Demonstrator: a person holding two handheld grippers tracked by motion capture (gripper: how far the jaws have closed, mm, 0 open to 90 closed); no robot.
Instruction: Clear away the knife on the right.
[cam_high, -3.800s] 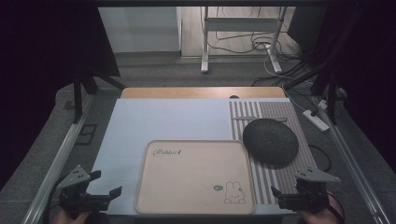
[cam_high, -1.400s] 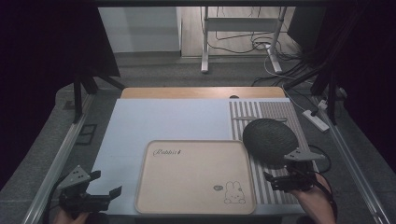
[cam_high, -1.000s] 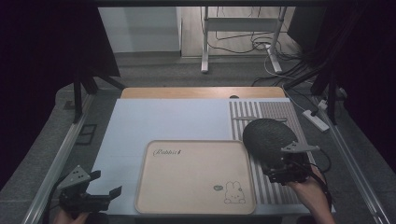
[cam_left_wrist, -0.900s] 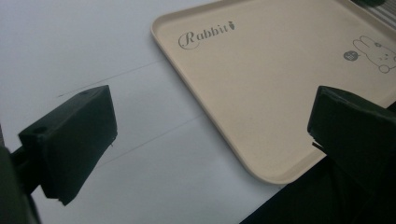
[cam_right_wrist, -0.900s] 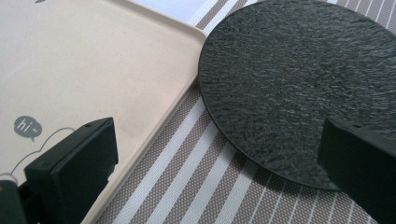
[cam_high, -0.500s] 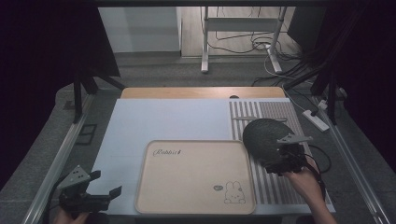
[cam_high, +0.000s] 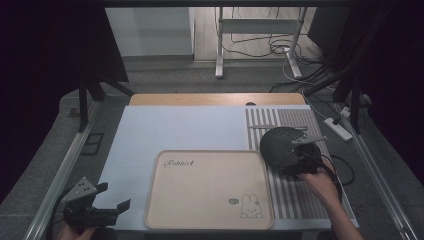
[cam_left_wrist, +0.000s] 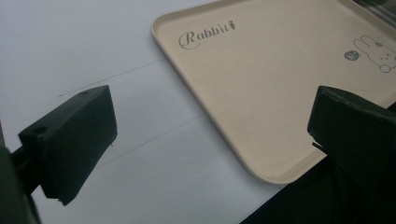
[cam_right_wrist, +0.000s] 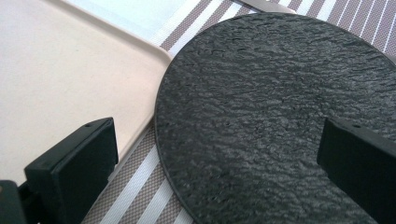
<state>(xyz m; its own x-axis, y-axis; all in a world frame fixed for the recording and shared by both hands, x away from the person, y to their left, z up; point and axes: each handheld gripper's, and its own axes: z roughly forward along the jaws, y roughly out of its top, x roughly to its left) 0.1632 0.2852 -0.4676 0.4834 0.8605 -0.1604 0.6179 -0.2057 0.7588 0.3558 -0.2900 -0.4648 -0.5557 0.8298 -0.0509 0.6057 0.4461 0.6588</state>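
Reaching is the step in hand: the right gripper hovers over the near edge of a round dark slate plate, its jaws spread wide and holding nothing. In the right gripper view one jaw sits low at the left above the striped mat and the other stands over the plate's rough face at the right, so the rim is not yet between them.

The plate lies on the striped mat at the right side of the table, just beside the far right corner of the beige tray, whose rounded corner passes close by the plate's left edge. Whether plate and tray touch I cannot tell.

The left gripper waits at the near left corner, its jaws open and empty, looking toward the tray with its "Rabbit" lettering.

Judging from this, the plate is likely bound for the tray. The next move calls for lowering the right gripper so one jaw slides under the thin rim and the other over it, then closing firmly; the plate lies flat, so getting beneath it may need a slight tilt or a push at the edge.
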